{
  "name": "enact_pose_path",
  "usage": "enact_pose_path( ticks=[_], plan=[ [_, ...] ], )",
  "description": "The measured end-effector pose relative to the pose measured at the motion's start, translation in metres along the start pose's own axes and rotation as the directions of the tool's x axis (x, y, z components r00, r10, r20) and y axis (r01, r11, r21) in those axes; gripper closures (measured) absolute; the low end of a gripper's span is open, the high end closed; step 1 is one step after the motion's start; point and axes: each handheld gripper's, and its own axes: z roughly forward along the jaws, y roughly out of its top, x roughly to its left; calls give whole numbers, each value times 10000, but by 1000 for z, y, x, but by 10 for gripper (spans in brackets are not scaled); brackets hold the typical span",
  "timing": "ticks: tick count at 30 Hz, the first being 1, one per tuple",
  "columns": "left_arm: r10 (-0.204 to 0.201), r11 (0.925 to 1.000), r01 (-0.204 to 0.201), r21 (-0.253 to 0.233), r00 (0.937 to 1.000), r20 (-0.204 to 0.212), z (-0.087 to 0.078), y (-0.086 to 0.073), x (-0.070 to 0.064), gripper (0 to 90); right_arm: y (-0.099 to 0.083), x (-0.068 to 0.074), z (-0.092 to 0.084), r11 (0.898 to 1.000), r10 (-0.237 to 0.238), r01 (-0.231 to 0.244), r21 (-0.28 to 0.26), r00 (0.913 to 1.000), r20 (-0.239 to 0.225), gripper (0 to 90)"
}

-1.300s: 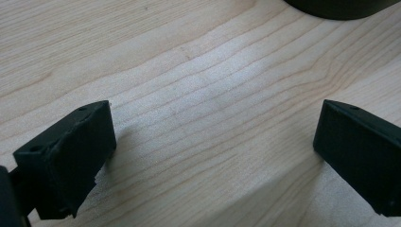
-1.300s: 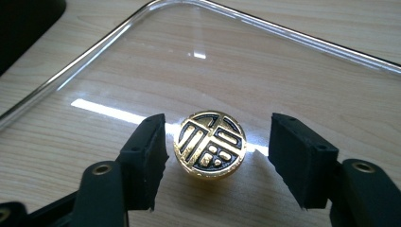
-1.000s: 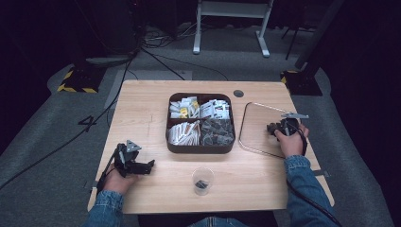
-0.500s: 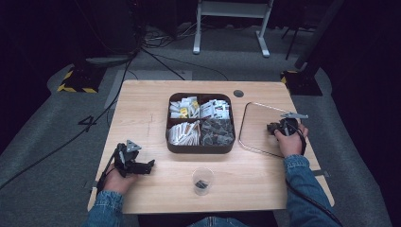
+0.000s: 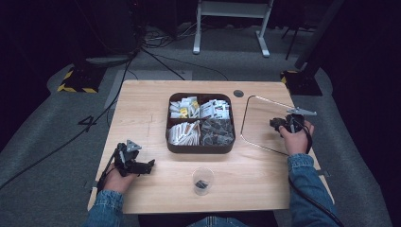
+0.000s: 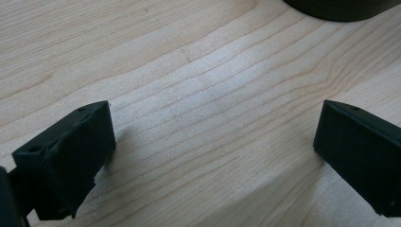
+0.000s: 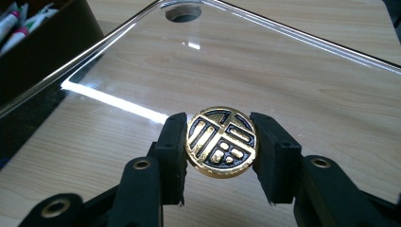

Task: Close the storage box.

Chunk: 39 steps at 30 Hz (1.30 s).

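Just closed my right tool (image 7: 221,142) on the gold-and-black medallion (image 7: 221,142) over the clear tray (image 7: 302,71), so it's grabbed; left tool (image 6: 213,142) sits open.

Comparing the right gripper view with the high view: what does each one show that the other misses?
Right gripper view: the round gold-and-black knob, pinched at its rim between the right gripper fingers, its raised pattern plain.

High view: the left gripper lying on the pale wooden table, the small clear plastic cup, and all four compartments of the dark divided tray of packets.

Both: the clear glass lid with metal rim, and that tray's dark wall.
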Motion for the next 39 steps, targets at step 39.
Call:
enact_pose_path(
  ticks=[39],
  plan=[
    [-204, 9998, 204, -6, 9998, -90, -1, -1, -2, 1, 49, 43, -44, 9973, -449, 378, -636, 9925, -1134, 587]
  ],
)
